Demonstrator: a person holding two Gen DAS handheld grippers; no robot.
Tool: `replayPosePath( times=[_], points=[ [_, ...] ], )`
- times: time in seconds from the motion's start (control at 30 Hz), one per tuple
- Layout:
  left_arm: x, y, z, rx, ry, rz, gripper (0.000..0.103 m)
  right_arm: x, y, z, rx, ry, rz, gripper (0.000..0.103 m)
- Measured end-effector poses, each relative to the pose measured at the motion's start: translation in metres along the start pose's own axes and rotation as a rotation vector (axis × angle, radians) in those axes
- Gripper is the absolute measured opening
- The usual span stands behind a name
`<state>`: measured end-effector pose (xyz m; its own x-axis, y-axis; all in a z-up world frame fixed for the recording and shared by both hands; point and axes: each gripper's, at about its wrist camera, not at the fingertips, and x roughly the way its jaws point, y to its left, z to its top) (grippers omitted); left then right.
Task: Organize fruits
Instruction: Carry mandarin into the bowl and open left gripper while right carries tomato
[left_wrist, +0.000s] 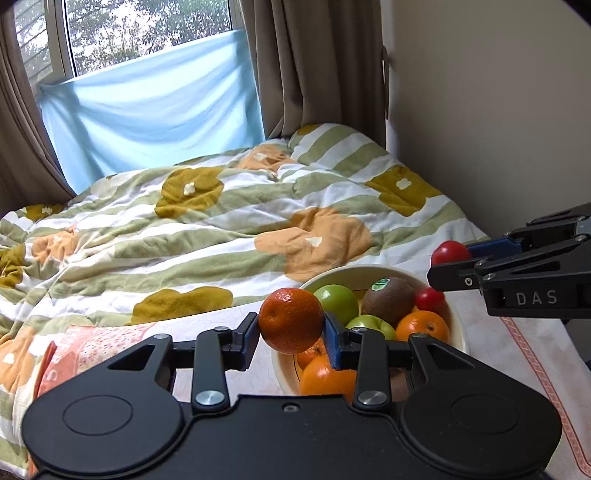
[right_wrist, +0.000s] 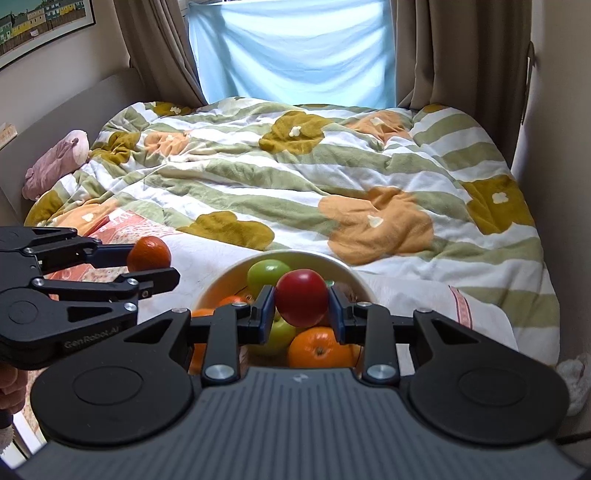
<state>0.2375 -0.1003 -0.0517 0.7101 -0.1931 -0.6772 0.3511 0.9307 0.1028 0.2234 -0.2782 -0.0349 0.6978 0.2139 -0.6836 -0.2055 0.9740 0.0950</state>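
My left gripper (left_wrist: 291, 325) is shut on an orange mandarin (left_wrist: 290, 320), held above the near left rim of a cream bowl (left_wrist: 351, 274). The bowl holds green apples (left_wrist: 338, 302), a kiwi (left_wrist: 389, 300), oranges (left_wrist: 423, 326) and a small red fruit (left_wrist: 429, 298). My right gripper (right_wrist: 302, 303) is shut on a red fruit (right_wrist: 302, 297) above the same bowl (right_wrist: 221, 282). In the left wrist view the right gripper (left_wrist: 448, 258) comes in from the right with the red fruit (left_wrist: 450, 252). The left gripper (right_wrist: 151, 260) with the mandarin (right_wrist: 149, 254) shows at the left of the right wrist view.
The bowl stands on a white cloth (left_wrist: 491, 332) at the foot of a bed with a striped flowered quilt (left_wrist: 221, 221). A pink patterned package (left_wrist: 85, 350) lies left of the bowl. A wall (left_wrist: 498, 110) runs along the right; curtains (left_wrist: 314, 62) hang behind.
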Motion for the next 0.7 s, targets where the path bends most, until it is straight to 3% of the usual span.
replayPosePath(
  times=[0.2,0.5,0.53,0.57,0.6,0.63,0.7],
  points=[
    [0.047,-0.001,0.006,-0.004,0.060,0.014,0.040,0.043,-0.015,0.014,-0.029,0.047,0.025,0.046],
    [0.082,-0.006,0.003,0.005,0.137,0.026,0.043,0.082,-0.029,0.016,-0.027,0.102,0.062,0.046],
    [0.083,-0.006,0.003,0.007,0.134,0.029,0.056,0.084,-0.030,0.016,-0.027,0.104,0.062,0.046],
    [0.081,-0.006,0.003,0.010,0.128,0.029,0.078,0.086,-0.031,0.016,-0.026,0.106,0.064,0.046],
    [0.079,-0.006,0.003,0.011,0.118,0.032,0.087,0.087,-0.032,0.016,-0.023,0.107,0.065,0.046],
    [0.077,-0.006,0.003,0.012,0.103,0.037,0.092,0.088,-0.033,0.016,-0.022,0.109,0.064,0.046],
    [0.072,-0.005,0.003,0.012,0.100,0.031,0.092,0.089,-0.033,0.017,-0.023,0.110,0.063,0.046]
  ],
)
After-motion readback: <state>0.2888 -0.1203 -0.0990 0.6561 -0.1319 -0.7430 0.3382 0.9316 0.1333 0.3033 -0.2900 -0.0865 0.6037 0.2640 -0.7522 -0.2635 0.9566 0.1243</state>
